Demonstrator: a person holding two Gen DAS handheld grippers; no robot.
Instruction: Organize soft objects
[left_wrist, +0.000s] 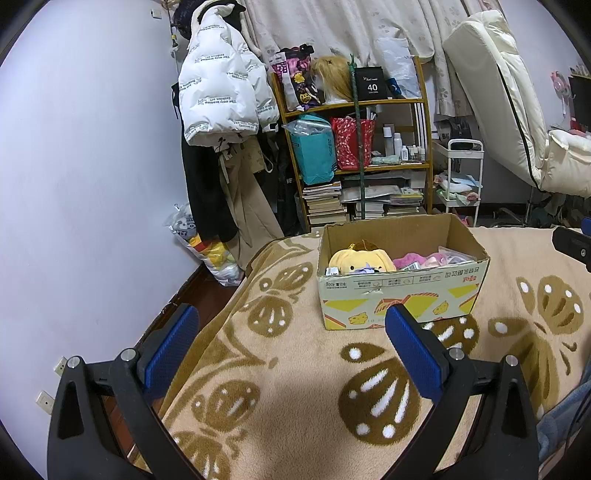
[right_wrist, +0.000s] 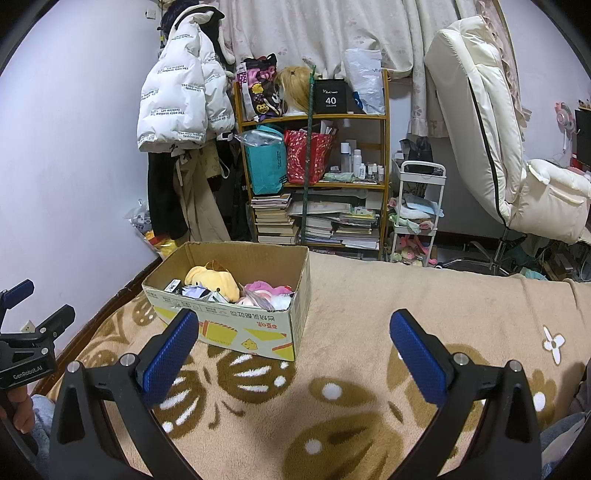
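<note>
An open cardboard box (left_wrist: 402, 295) sits on a beige blanket with brown patterns (left_wrist: 295, 369). Inside lie a yellow plush toy (left_wrist: 362, 260), a pink plush (left_wrist: 410, 260) and plastic-wrapped items. The box also shows in the right wrist view (right_wrist: 251, 328), with the yellow plush (right_wrist: 214, 282) and pink plush (right_wrist: 264, 290). My left gripper (left_wrist: 288, 325) is open and empty, low over the blanket in front of the box. My right gripper (right_wrist: 293, 328) is open and empty, in front of and to the right of the box. The left gripper shows at the left edge of the right wrist view (right_wrist: 40, 306).
A wooden shelf (left_wrist: 354, 147) with bags, books and bottles stands behind the bed. A white puffer jacket (left_wrist: 221, 85) hangs on the wall. A white cart (right_wrist: 417, 210) and a cream recliner chair (right_wrist: 498, 147) stand at the right. A plastic bag (left_wrist: 207, 251) lies on the floor.
</note>
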